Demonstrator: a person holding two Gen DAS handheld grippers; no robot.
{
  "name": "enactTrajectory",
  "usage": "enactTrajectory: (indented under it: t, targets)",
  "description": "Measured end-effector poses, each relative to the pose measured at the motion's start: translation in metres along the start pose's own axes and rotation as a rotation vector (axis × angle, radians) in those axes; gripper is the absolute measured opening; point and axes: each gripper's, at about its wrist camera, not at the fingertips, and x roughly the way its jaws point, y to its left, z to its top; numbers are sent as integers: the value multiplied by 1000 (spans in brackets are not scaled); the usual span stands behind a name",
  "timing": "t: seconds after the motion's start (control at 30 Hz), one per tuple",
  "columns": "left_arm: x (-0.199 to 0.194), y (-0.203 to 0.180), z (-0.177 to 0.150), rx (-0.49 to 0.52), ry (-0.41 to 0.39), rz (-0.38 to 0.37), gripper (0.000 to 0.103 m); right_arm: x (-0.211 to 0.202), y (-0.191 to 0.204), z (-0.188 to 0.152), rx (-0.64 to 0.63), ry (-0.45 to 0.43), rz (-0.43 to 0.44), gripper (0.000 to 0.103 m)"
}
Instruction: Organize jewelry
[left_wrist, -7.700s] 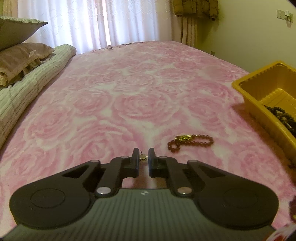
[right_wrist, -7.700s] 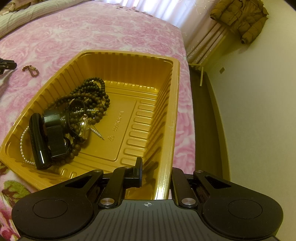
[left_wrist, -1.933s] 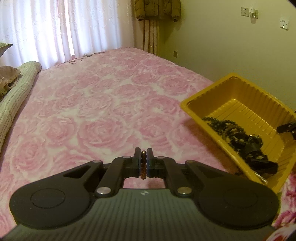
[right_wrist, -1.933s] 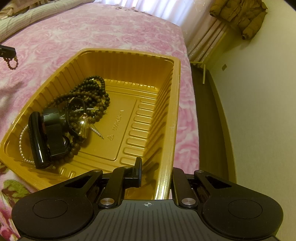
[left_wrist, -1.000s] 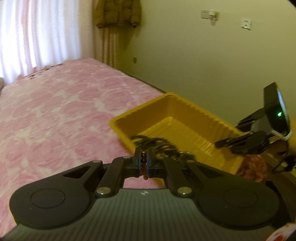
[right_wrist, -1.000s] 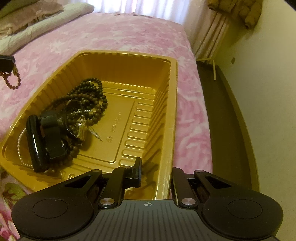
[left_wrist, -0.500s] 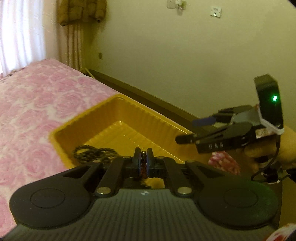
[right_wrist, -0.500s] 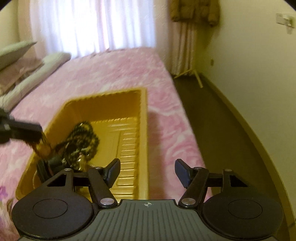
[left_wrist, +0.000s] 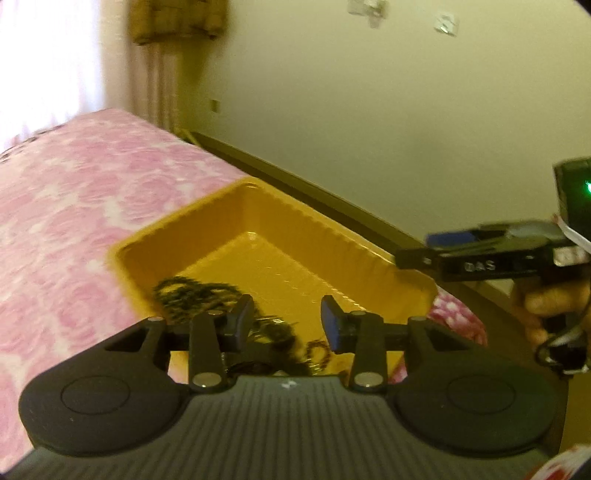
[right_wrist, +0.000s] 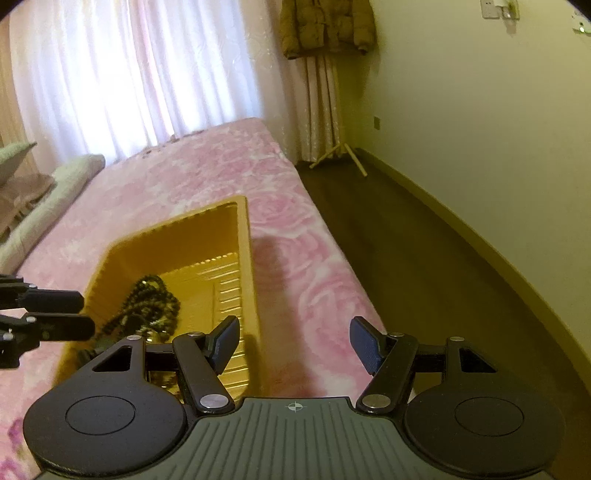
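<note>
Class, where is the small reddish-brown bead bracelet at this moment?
In the left wrist view, the bracelet lies inside the yellow tray, just right of the dark bead necklace, below the open left tool.

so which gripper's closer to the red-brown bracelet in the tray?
Left. The left gripper hangs open right above the red-brown bracelet in the yellow tray. The right gripper is open too, off past the tray's outer rim over the bedspread.

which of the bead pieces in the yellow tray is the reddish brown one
The small bracelet lying just below the open left gripper, near the tray's front end. Its beads are amber-brown; the long strand heaped further left is black.
</note>
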Motion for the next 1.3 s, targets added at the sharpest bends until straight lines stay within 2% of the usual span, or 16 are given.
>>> enactTrajectory:
  t: [0.07, 0.17, 0.23, 0.4, 0.6, 0.7, 0.83, 0.97, 1.3]
  targets:
    - [-15, 8, -8, -34, -15, 39, 41, -6, 6, -2, 6, 2, 16, 66]
    - [-38, 21, -25, -97, -23, 122, 55, -13, 19, -6, 4, 15, 41, 66]
    - [-53, 28, -38, -138, -25, 176, 68, -17, 31, -9, -6, 28, 58, 66]
    - [-85, 41, -74, -227, 0, 278, 87, -23, 65, -23, -54, 68, 101, 66]
    - [-117, 46, -109, -325, -19, 382, 101, -30, 108, -42, -172, 100, 114, 66]
    - [-127, 41, -122, -353, -20, 400, 102, -32, 125, -54, -202, 136, 138, 67]
    - [-129, 39, -138, -439, 18, 430, 102, -33, 138, -66, -201, 165, 145, 67]
    - [-128, 36, -148, -516, 50, 421, 102, -31, 148, -73, -202, 196, 157, 67]
    - [-126, 22, -146, -527, 67, 466, 102, -33, 164, -81, -243, 218, 176, 67]
